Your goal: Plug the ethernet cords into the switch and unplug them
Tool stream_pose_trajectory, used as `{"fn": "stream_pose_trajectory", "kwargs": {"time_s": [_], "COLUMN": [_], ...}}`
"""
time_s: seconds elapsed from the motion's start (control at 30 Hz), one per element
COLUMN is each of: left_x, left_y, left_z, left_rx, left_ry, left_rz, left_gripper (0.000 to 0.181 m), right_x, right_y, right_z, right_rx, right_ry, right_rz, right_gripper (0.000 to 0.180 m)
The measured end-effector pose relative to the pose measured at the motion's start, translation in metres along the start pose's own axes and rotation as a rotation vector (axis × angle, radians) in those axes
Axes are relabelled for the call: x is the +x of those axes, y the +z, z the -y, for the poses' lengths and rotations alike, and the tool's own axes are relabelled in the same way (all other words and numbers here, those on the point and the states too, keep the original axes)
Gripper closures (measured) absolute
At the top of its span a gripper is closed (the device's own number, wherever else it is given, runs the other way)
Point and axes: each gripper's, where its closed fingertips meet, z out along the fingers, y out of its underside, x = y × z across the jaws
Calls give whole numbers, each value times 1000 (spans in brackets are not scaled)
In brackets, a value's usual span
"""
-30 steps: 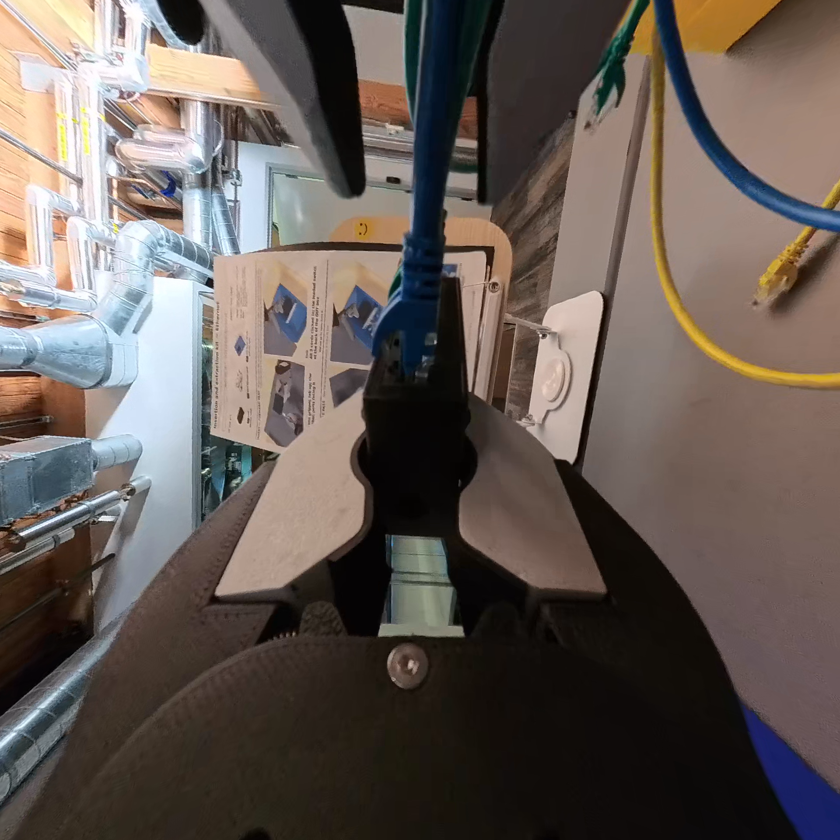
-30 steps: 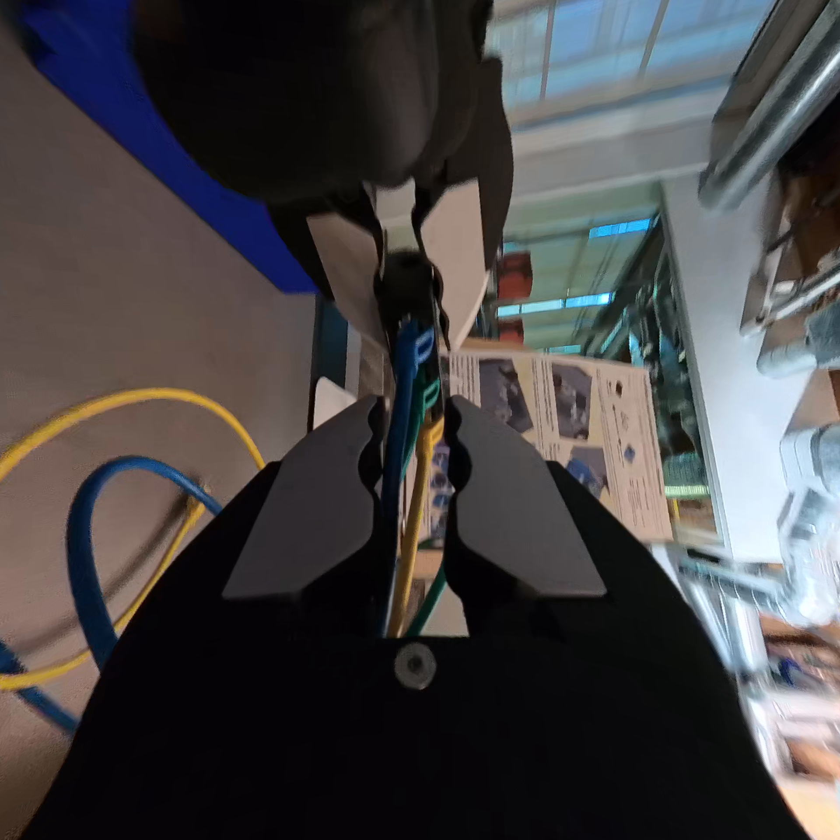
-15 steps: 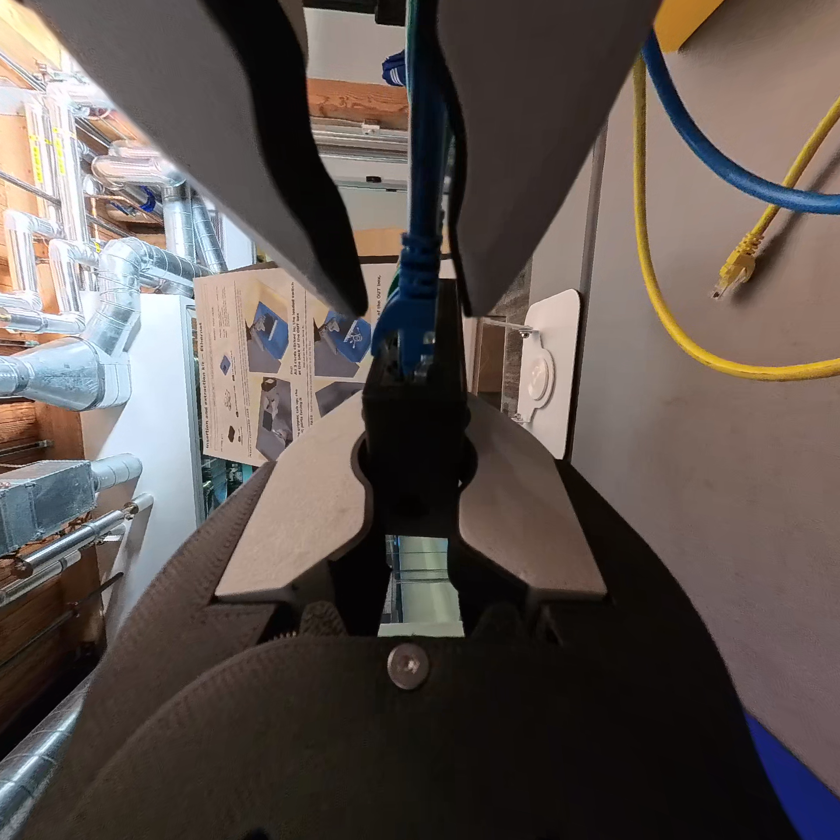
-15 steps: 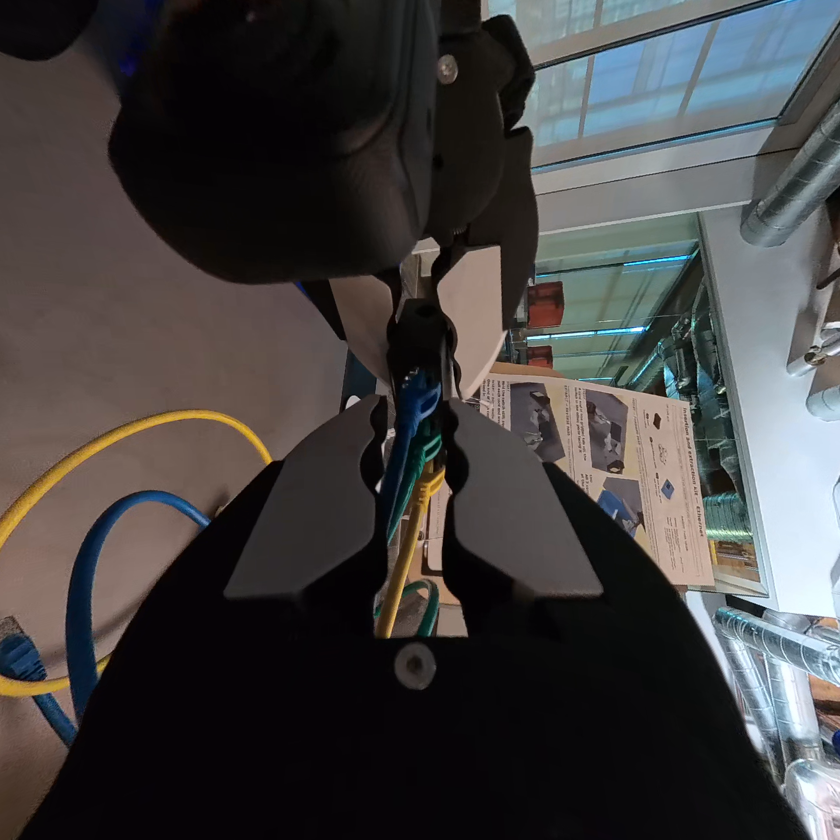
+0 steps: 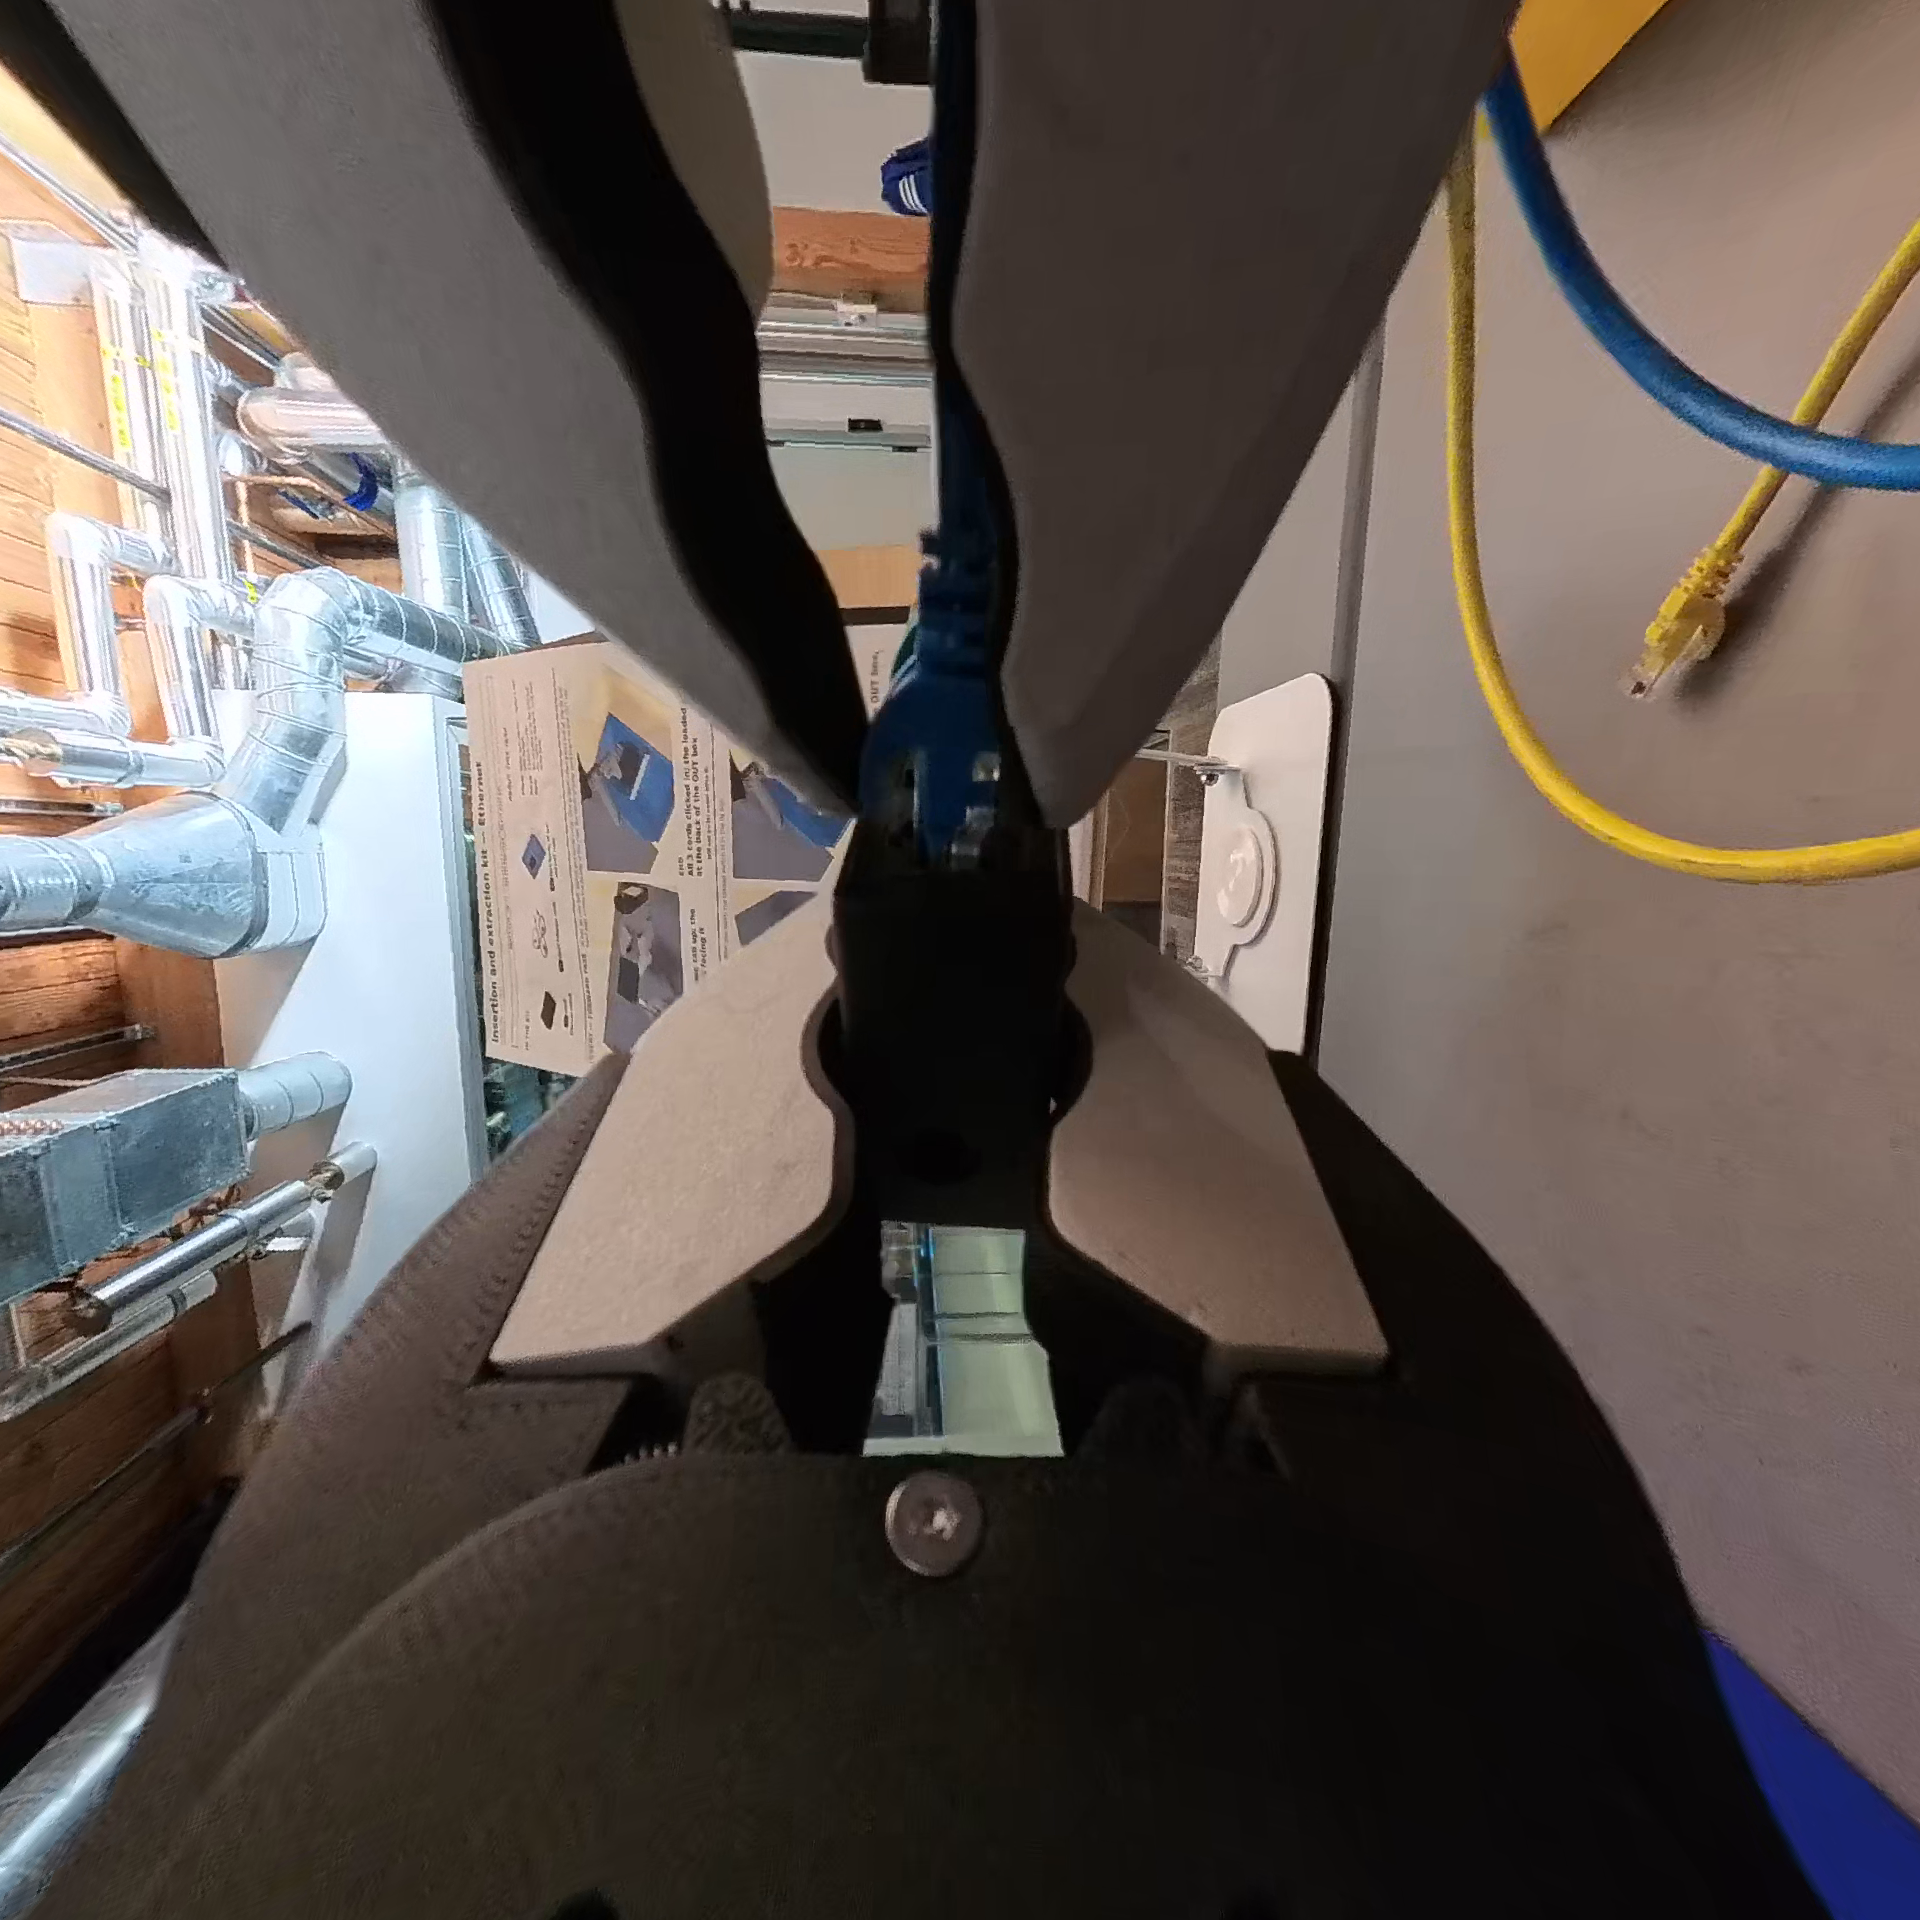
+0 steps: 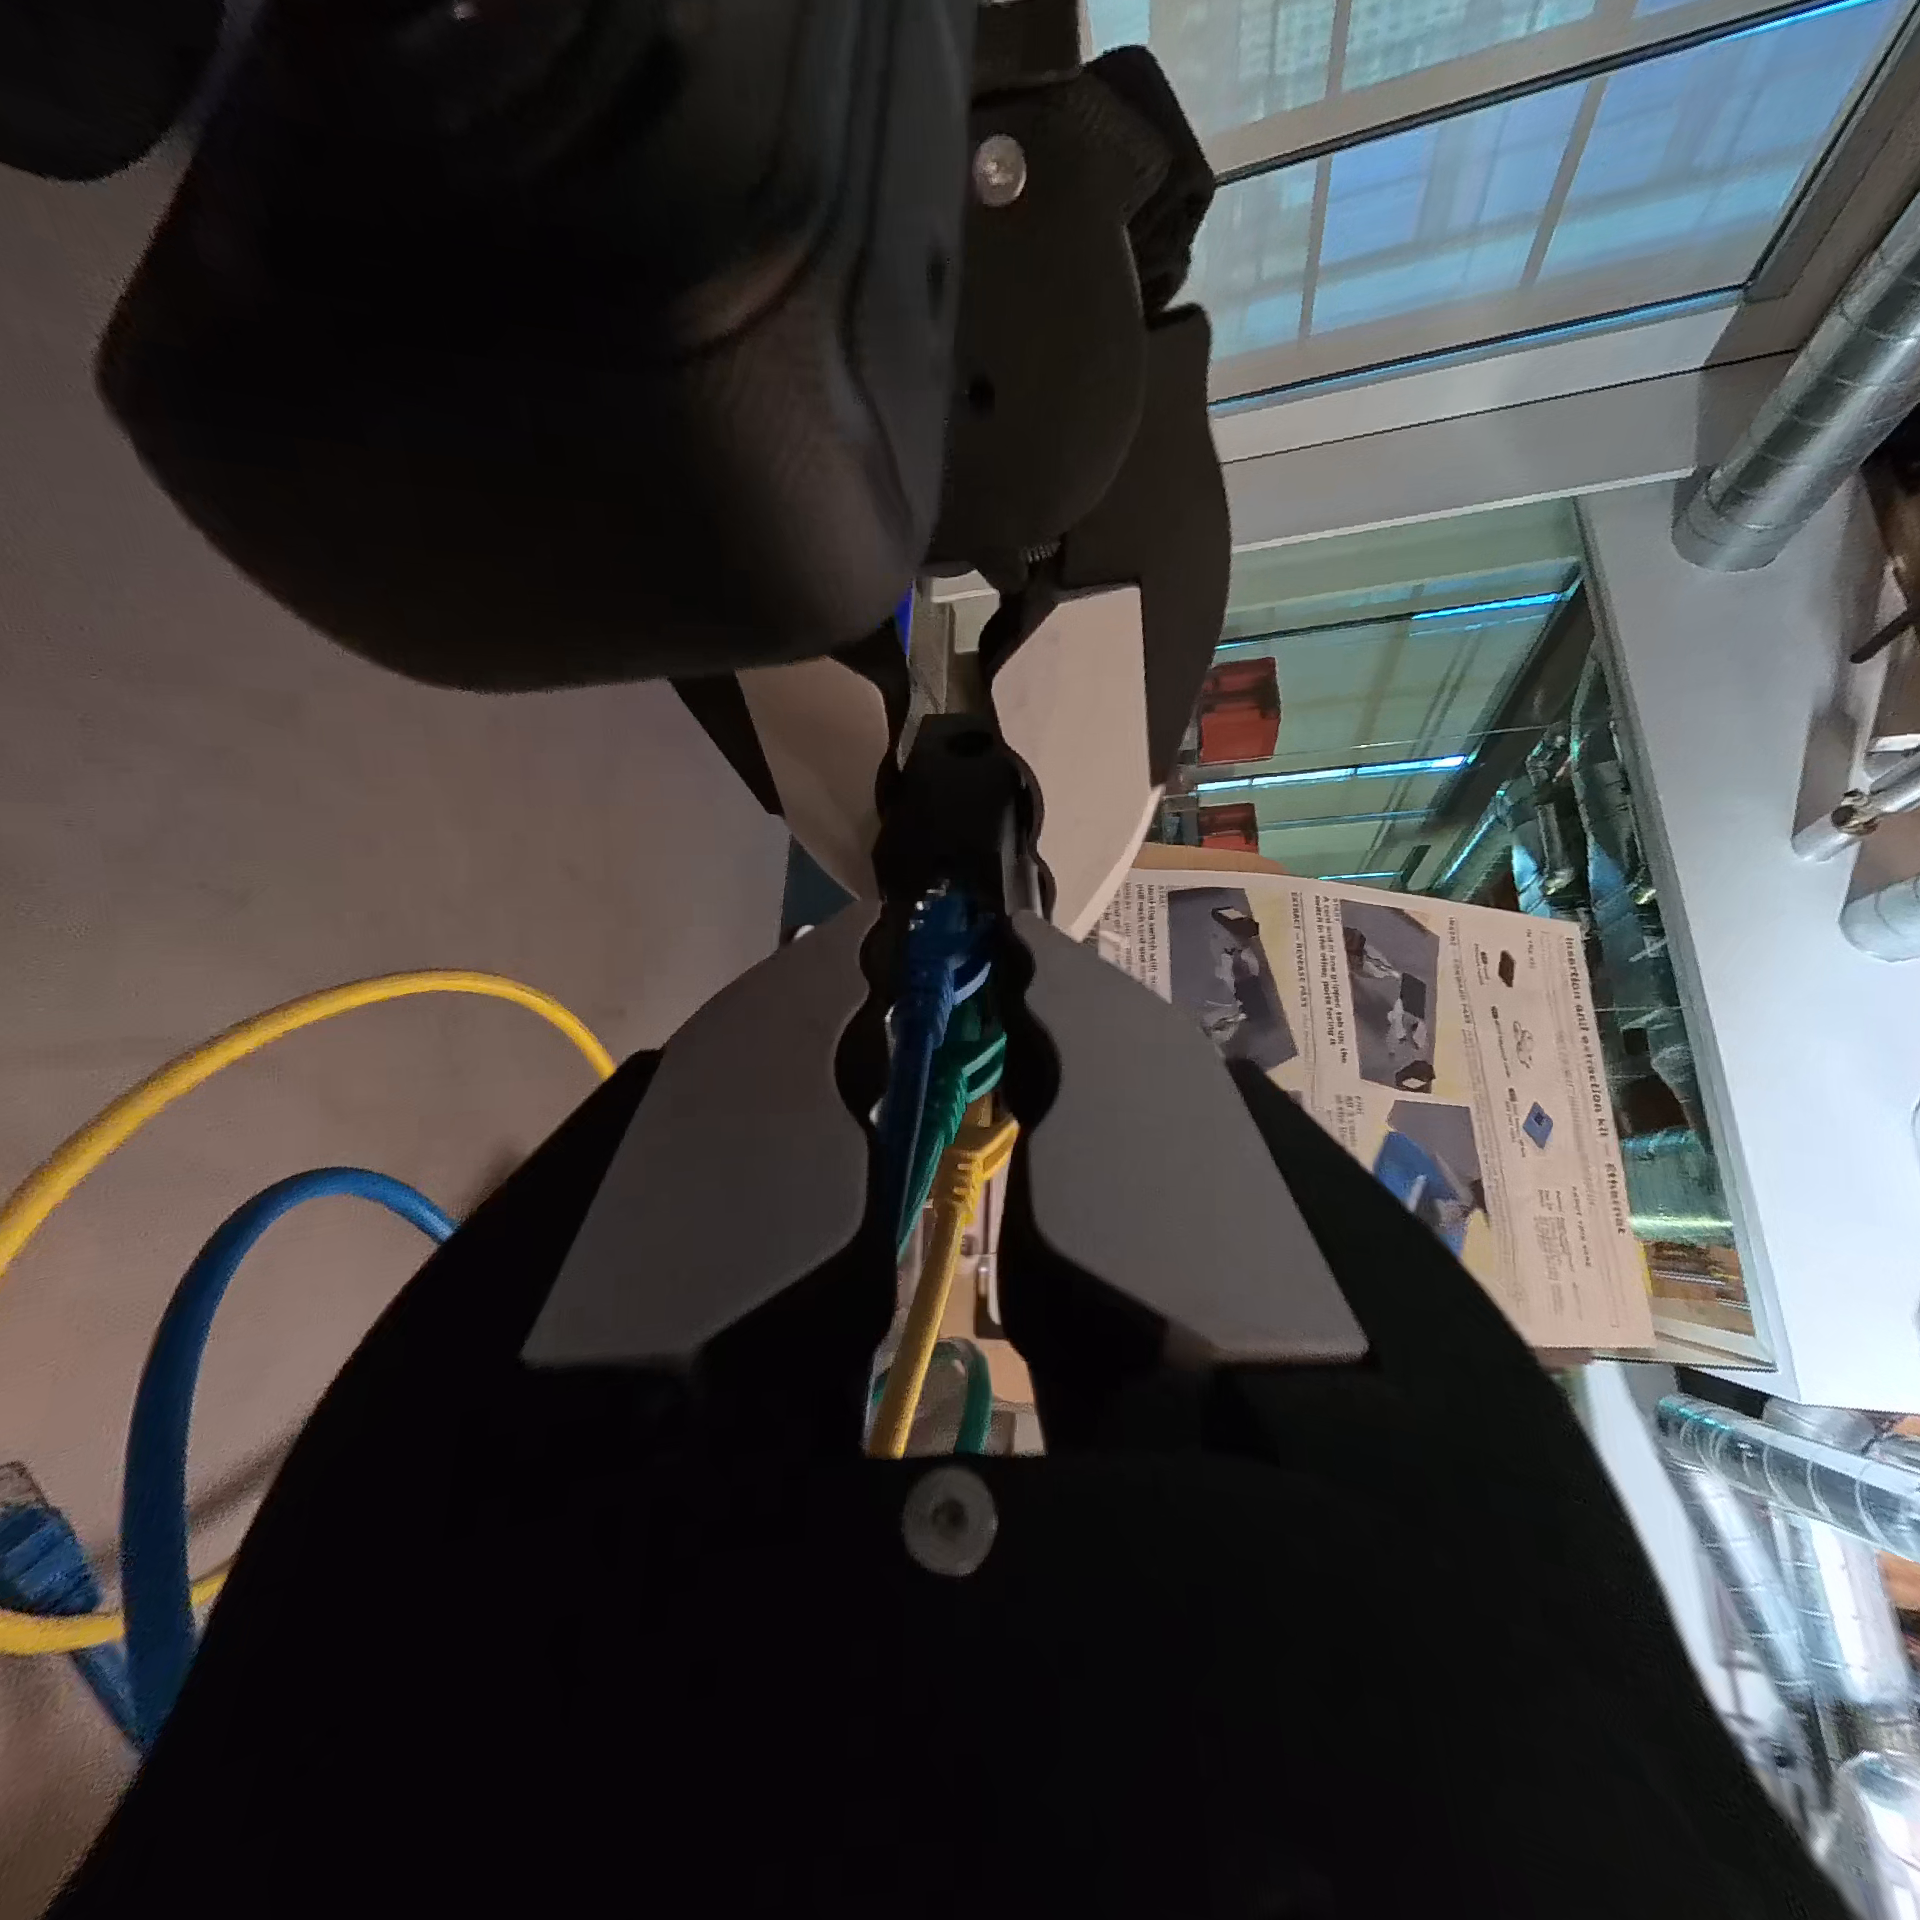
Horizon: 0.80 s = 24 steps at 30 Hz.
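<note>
Left gripper was clenched on the small black switch; right gripper flanked the blue cord plugged into it, grip undetermined

Table: a flat grey surface, matte, evenly lit; a blue patch at one corner and a yellow block at another.
Sheet: a printed instruction sheet with photos, propped upright at the table's far edge.
Plate: a white rounded plate on small standoffs beside the sheet.
Ducts: silver ducts and pipes against wooden boards.
Wall: a white panel next to the ducts.
Windows: a large glazed wall with grey frames; bluish daylight.
Boxes: two red boxes far off, perhaps crates; blurred.
</note>
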Motion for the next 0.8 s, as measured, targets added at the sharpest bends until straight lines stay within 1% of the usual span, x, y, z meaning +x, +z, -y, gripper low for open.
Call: {"fn": "stream_pose_trajectory", "kwargs": {"time_s": [0.1, 0.23, 0.5, 0.57, 0.6, 0.63, 0.67, 0.7, 0.73, 0.8], "left_x": [1, 20, 46, 48, 39, 20, 11, 5, 3, -10], "left_y": [1, 9, 18, 19, 21, 22, 17, 10, 4, -2], "left_z": [0, -5, -4, -6, -16, -31, -43, -49, -54, -70], "left_rx": [11, -18, -4, -25, -75, -131, -144, -127, -122, -152], "left_ry": [9, 6, 39, 45, 51, 20, -40, -101, -97, -90], "left_rz": [5, -96, -183, -189, -140, -63, -89, -124, -147, -92], "left_gripper": [150, 150, 150, 150, 151, 150, 150, 150, 150, 151], "right_x": [-3, -17, -39, -41, -46, -82, -85, -77, -74, -66], "right_y": [1, 8, 13, 12, 9, -1, 9, 24, 29, 25], "right_z": [0, -7, -19, -20, -20, -11, -9, -12, -10, -2], "right_rx": [10, -45, -84, -82, -82, -37, -49, -86, -81, -11], "right_ry": [51, 70, 92, 90, 94, 87, 36, -40, -57, 57], "right_rz": [26, 92, 213, 228, 269, 516, 472, 363, 333, 333], "right_gripper": [163, 164, 163, 163, 164, 164, 164, 165, 165, 165]}}
